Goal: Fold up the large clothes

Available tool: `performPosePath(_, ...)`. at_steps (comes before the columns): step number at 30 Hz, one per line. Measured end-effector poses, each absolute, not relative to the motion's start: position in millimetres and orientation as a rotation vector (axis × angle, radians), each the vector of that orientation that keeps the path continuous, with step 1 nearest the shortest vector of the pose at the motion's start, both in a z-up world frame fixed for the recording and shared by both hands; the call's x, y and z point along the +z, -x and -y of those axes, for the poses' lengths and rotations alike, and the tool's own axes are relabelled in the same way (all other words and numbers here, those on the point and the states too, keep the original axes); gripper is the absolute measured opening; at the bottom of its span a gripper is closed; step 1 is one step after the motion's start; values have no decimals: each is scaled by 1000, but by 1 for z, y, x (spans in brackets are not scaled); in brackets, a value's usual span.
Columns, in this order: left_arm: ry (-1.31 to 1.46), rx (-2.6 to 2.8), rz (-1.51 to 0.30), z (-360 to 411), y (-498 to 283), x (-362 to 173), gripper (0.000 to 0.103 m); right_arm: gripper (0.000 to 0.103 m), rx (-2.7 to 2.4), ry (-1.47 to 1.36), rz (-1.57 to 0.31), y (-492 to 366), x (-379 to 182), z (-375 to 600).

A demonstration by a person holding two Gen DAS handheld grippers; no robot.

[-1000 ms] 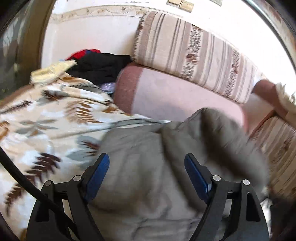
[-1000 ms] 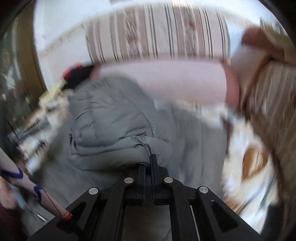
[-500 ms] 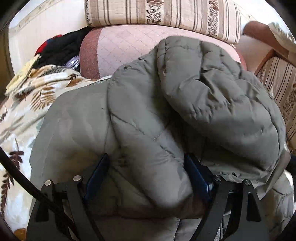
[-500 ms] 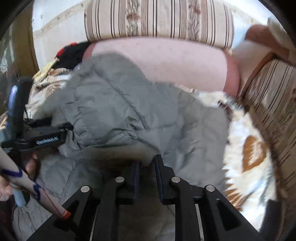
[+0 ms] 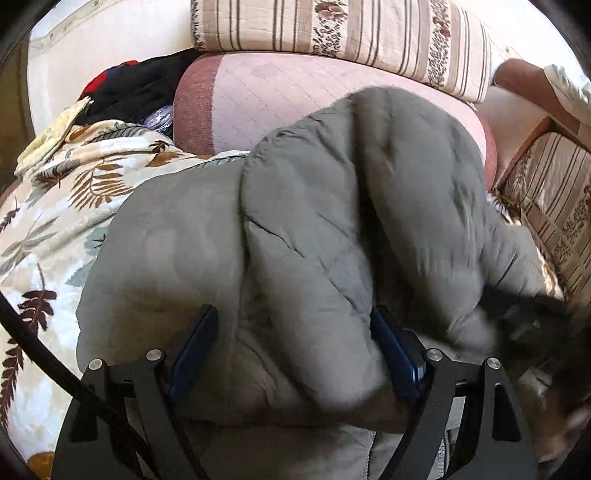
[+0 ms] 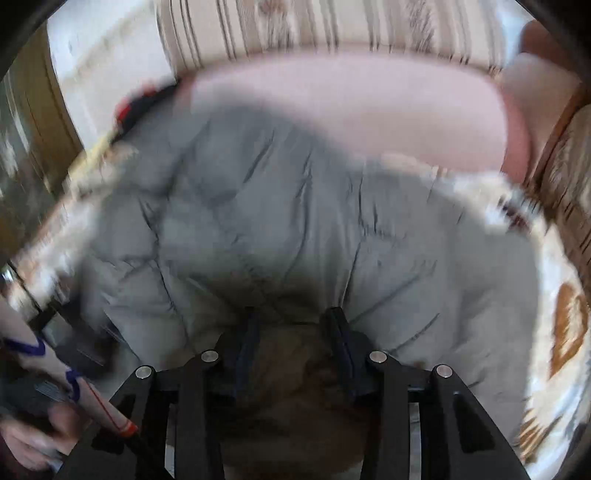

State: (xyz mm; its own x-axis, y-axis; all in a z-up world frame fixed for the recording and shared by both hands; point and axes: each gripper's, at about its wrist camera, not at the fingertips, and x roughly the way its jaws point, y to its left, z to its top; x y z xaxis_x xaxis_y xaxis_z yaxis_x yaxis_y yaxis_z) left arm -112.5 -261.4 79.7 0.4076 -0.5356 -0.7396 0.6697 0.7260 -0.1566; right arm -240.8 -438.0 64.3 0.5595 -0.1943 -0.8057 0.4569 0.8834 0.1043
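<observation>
The right gripper (image 6: 291, 325), clamped shut a second ago, now stands partly open with the grey padded jacket (image 5: 314, 236) loose between its jaws, so it has let go. The left gripper (image 5: 295, 332) stays wide open, a puffy fold bulging between its jaws. The jacket lies doubled on the leaf-print blanket (image 5: 55, 221) ahead; one fold looks laid.

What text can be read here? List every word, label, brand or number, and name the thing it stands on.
None can be read.
The grey padded jacket shows no label or print.
The striped cushion and the leaf-print blanket carry only patterns, no letters.
The left gripper and the right gripper show no legible marking; the right wrist view is too blurred to read anything.
</observation>
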Motion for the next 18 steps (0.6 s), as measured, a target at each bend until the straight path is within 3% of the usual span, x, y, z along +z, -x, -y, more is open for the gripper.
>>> performPosePath(6,-65,-802,-822,250,110,97,82,43,-410,-264,-881,245,57,429)
performPosePath(11,-254,-735,-844,271,117,76,83,42,-405,-224,-874,252,68,417)
performPosePath(18,-235,-732,-853,268,115,71,84,40,-371,-239,-840,282,84,405)
